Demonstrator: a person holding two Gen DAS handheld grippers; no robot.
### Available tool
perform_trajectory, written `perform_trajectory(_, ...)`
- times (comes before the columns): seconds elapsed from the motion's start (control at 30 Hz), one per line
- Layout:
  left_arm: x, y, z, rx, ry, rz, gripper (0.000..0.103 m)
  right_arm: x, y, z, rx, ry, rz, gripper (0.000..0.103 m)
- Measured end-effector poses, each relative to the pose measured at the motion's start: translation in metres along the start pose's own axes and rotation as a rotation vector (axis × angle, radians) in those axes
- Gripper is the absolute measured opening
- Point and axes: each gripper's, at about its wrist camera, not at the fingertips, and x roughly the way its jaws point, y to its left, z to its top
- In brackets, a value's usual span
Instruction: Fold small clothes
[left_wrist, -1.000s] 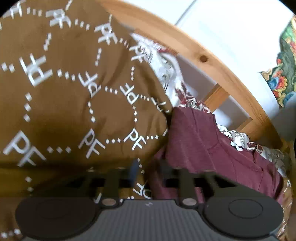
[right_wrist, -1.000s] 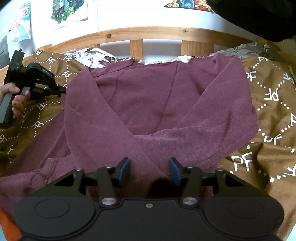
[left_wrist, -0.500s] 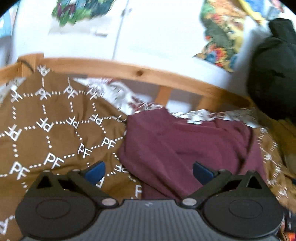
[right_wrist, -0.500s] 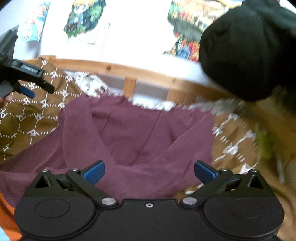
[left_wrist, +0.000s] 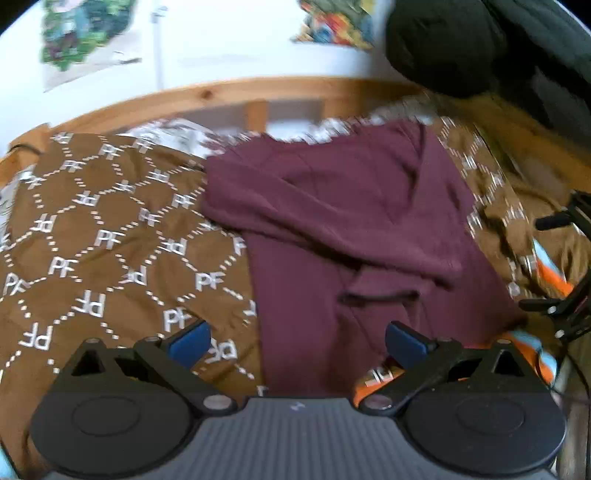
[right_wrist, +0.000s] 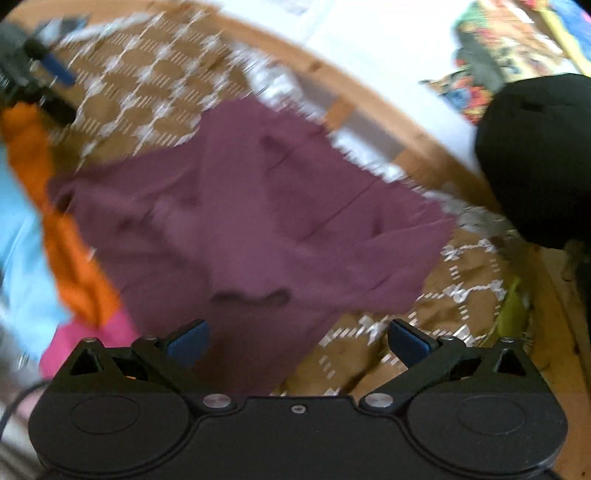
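Note:
A maroon long-sleeved top (left_wrist: 343, 221) lies on a brown bedspread (left_wrist: 92, 236) printed with white letters, its sleeves folded across the body. My left gripper (left_wrist: 297, 341) hovers above the garment's near edge, jaws wide open and empty. In the right wrist view the same maroon top (right_wrist: 258, 221) appears tilted and blurred. My right gripper (right_wrist: 297, 341) is open above its near hem, holding nothing. Part of the right gripper (left_wrist: 565, 306) shows at the right edge of the left wrist view, and the left gripper (right_wrist: 33, 74) shows at the upper left of the right wrist view.
A wooden bed rail (left_wrist: 258, 88) runs behind the bedspread, below a white wall with posters. A black bulky object (right_wrist: 535, 155) sits at the right. Orange (right_wrist: 70, 258), light blue (right_wrist: 22, 258) and pink (right_wrist: 81, 343) clothes lie beside the top.
Both grippers opened wide and let go of the maroon top. Both pulled back from it and rolled; the left swung from the bedspread to face the garment.

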Motion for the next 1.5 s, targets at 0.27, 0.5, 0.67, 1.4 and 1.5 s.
perform_trajectory(0.27, 0.018, -0.021, -0.014, 0.102, 0.117, -0.020, 0.102, 0.041, 0.059, 0.004, -0.229, 0.167, 0.016, 0.102)
perform_trajectory(0.5, 0.034, -0.032, -0.019, 0.154, 0.189, -0.022, 0.102, 0.066, 0.052, 0.009, -0.155, 0.266, 0.103, 0.102)
perform_trajectory(0.67, 0.054, -0.037, -0.022, 0.186, 0.266, 0.016, 0.102, 0.069, 0.050, 0.011, -0.107, 0.255, 0.105, 0.102)
perform_trajectory(1.4, 0.039, -0.016, 0.017, 0.064, -0.070, 0.028, 0.003, 0.040, 0.037, 0.015, -0.019, 0.040, 0.086, 0.098)
perform_trajectory(1.5, 0.039, -0.007, 0.030, 0.033, -0.106, -0.008, 0.003, 0.028, 0.040, 0.021, -0.013, -0.033, 0.113, 0.097)
